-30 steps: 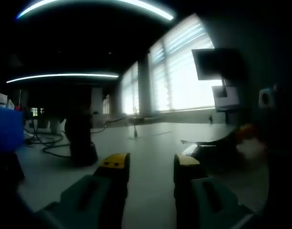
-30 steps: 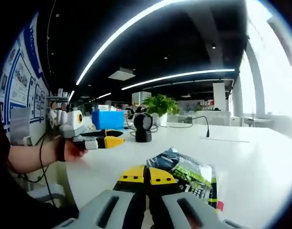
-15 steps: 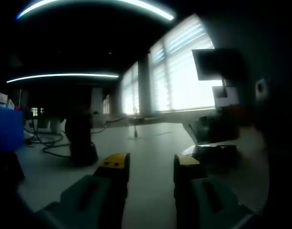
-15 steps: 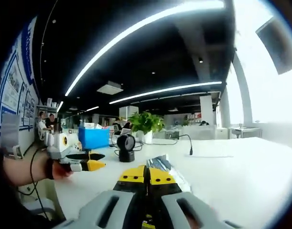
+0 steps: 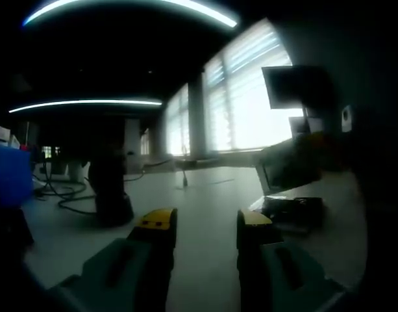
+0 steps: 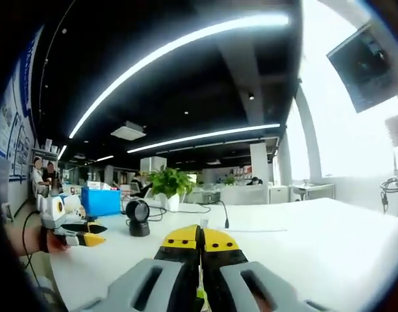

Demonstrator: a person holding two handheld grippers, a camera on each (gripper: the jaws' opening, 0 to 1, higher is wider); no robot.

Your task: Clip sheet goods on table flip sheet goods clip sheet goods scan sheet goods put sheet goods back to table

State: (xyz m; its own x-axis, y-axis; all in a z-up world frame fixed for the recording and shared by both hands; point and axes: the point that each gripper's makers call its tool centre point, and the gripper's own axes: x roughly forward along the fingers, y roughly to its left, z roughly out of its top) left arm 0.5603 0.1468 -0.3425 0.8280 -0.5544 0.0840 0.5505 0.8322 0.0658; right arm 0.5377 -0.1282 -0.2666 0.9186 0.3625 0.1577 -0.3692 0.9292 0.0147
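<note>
Right gripper view: white table (image 6: 328,240) runs across the lower half, with a black scanner (image 6: 137,217), blue box (image 6: 100,201) and potted plant (image 6: 167,186) at centre left, ceiling light strips (image 6: 186,42) overhead and bright windows on the right; the right gripper (image 6: 200,239) has its jaws pressed together on a thin edge of the sheet goods (image 6: 200,296), barely visible at bottom centre. Left gripper view: dim room, left gripper (image 5: 202,222) jaws spread wide over the table with nothing between them, sheet goods at right of centre, lifted off the tabletop

Grey-green left gripper (image 5: 202,224), yellow-tipped jaws, grey right gripper (image 6: 200,239), black wristband (image 6: 33,239)
</note>
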